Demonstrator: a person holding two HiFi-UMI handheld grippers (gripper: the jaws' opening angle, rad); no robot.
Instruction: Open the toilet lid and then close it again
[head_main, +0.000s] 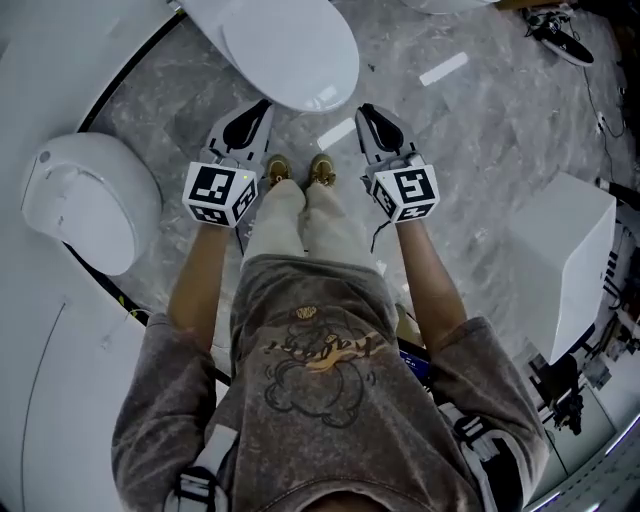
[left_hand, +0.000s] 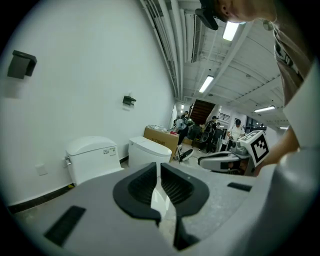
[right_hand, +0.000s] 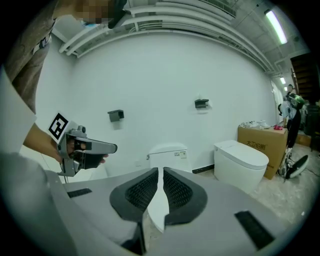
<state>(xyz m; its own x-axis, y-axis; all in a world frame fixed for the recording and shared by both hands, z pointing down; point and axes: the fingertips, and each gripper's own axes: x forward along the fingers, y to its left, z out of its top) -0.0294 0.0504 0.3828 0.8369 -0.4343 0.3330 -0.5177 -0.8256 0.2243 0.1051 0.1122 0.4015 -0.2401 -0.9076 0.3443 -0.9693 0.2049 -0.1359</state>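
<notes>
Approach step, lid not yet opened. Toilet lid (head_main: 290, 50) is down, just ahead of both grippers and untouched. Left gripper (head_main: 258, 110) and right gripper (head_main: 365, 112): fingers together, holding nothing. Next move likely calls for hooking under the lid's front edge, then lifting.

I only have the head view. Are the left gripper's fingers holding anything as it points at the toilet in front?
Observer: No. The left gripper view shows the left gripper shut, with nothing between its fingers.
Operator: And the right one?
Observer: Its own view shows the right gripper shut and empty too.
Operator: Anything ahead that I'm missing?
Observer: Yes, several people stand far down the room in the left gripper view.
</notes>
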